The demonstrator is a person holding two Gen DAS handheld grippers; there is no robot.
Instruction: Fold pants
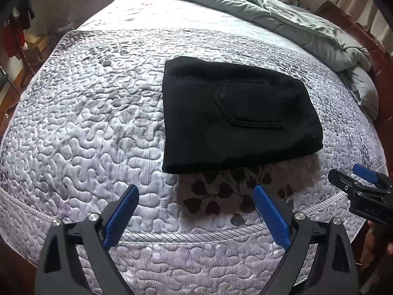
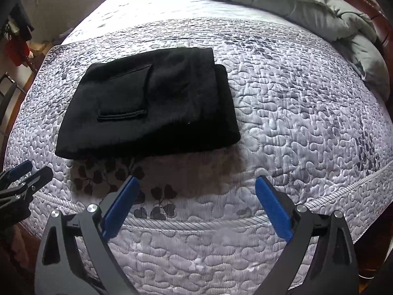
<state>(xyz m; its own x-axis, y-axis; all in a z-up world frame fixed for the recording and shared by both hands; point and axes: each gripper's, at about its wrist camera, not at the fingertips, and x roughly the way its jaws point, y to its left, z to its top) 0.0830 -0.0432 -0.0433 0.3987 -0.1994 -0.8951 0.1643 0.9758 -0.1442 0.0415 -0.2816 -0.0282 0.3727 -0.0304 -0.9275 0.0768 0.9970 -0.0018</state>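
Note:
The black pants lie folded into a compact rectangle on the quilted bed, a back pocket facing up. They also show in the right wrist view, where two stacked layers show at the right edge. My left gripper is open and empty, held above the quilt just short of the pants' near edge. My right gripper is open and empty too, near the bed's front edge, to the right of the pants. The right gripper shows at the right edge of the left wrist view; the left gripper shows at the left edge of the right wrist view.
A grey-white quilted bedspread covers the bed, with a brown leaf patch near the front edge. A pale green duvet is bunched at the far right. A wooden bed frame runs along the right. Clothes hang at far left.

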